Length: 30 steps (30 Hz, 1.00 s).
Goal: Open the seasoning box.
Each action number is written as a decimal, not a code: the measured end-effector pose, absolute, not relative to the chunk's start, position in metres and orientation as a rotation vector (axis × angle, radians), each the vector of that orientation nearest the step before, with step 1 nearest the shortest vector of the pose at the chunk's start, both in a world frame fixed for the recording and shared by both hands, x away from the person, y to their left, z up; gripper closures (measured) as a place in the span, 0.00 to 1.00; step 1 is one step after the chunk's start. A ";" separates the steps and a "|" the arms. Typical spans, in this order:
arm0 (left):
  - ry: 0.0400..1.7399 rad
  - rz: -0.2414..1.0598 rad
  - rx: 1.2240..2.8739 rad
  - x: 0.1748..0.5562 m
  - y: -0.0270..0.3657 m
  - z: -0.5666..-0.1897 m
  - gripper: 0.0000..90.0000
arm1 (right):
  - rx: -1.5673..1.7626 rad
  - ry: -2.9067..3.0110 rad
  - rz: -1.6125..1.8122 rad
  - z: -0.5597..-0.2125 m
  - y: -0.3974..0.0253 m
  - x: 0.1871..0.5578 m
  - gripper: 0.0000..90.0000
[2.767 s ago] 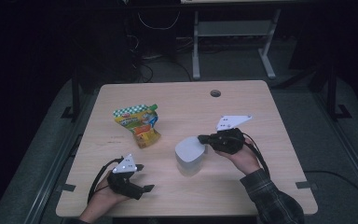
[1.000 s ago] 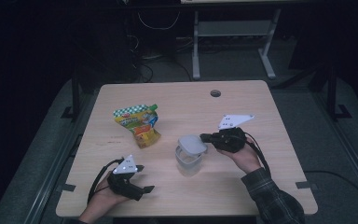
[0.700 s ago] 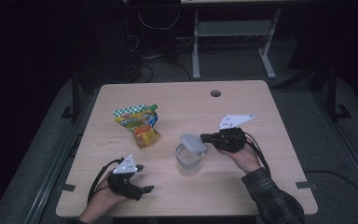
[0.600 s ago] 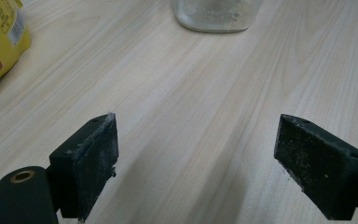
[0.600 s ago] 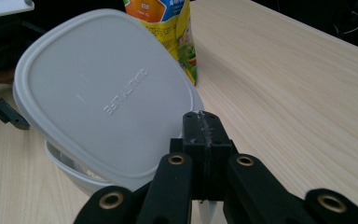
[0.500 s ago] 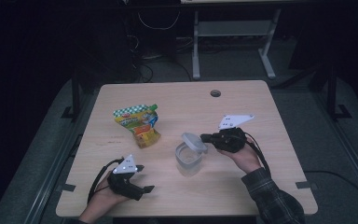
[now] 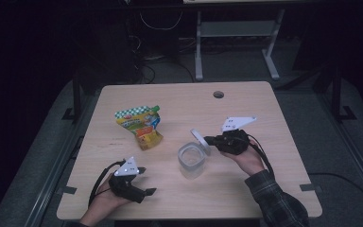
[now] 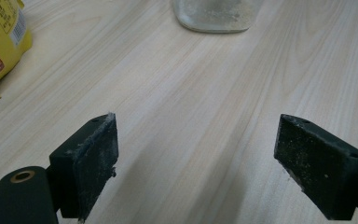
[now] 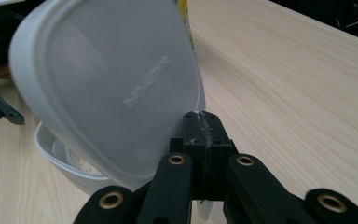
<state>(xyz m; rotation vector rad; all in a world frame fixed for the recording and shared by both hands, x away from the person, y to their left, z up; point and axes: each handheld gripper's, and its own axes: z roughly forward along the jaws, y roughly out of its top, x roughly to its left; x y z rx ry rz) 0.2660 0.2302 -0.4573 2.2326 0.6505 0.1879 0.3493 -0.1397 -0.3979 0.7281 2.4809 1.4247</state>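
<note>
Lid (image 7: 199,140) is being pinched at its rim by the right gripper (image 7: 208,140), jaws pressed together on the edge; in the right gripper view the lid (image 9: 107,88) is being held tilted up, above and partly over the open container (image 9: 70,163). Container (image 7: 191,159) is sitting mid-table, slightly toward the person's side, w/ lid's lower edge just above its right rim; contact btwn them can't be told. Left gripper (image 7: 144,182) is being rested low near the table's front-left, jaws spread wide, nothing btwn them; bare wood is being seen btwn its fingers (image 8: 91,158) in the left gripper view, container base (image 8: 216,16) well ahead. Snack pouch (image 7: 139,125) is lying flat left of centre, well apart from container and both grippers. Table (image 7: 179,101): far half bare except cable hole (image 7: 218,94); right edge and front edge are being left w/ open room around the right hand (image 7: 246,158).
</note>
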 end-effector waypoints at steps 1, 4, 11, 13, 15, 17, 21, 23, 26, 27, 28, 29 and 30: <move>0.651 0.188 2.232 0.266 0.230 -0.457 0.15 | 0.728 2.481 1.425 -0.398 -0.140 0.349 1.00; 0.652 0.189 2.230 0.266 0.231 -0.457 0.15 | 0.737 2.482 1.427 -0.399 -0.140 0.350 1.00; 0.659 0.187 2.226 0.266 0.231 -0.457 0.15 | 0.737 2.486 1.425 -0.401 -0.140 0.350 1.00; 0.659 0.186 2.224 0.266 0.231 -0.457 0.15 | 0.748 2.494 1.422 -0.402 -0.140 0.351 1.00; 0.659 0.187 2.225 0.266 0.231 -0.457 0.15 | 0.747 2.494 1.421 -0.403 -0.140 0.351 1.00; 0.658 0.187 2.225 0.266 0.231 -0.457 0.15 | 0.749 2.489 1.419 -0.404 -0.141 0.352 1.00; 0.659 0.187 2.224 0.266 0.231 -0.457 0.15 | 0.760 2.489 1.420 -0.405 -0.143 0.353 1.00; 0.658 0.188 2.226 0.266 0.231 -0.457 0.15 | 0.762 2.488 1.419 -0.405 -0.144 0.353 1.00; 0.659 0.190 2.224 0.266 0.231 -0.457 0.15 | 0.769 2.480 1.411 -0.407 -0.147 0.354 1.00; 0.660 0.191 2.224 0.266 0.232 -0.457 0.15 | 0.783 2.478 1.411 -0.407 -0.148 0.353 1.00; 0.661 0.193 2.224 0.266 0.232 -0.457 0.15 | 0.785 2.473 1.409 -0.408 -0.149 0.354 1.00; 0.663 0.195 2.224 0.266 0.232 -0.457 0.15 | 0.795 2.470 1.403 -0.408 -0.151 0.353 1.00; 0.666 0.197 2.222 0.266 0.232 -0.457 0.15 | 0.804 2.463 1.404 -0.409 -0.154 0.352 1.00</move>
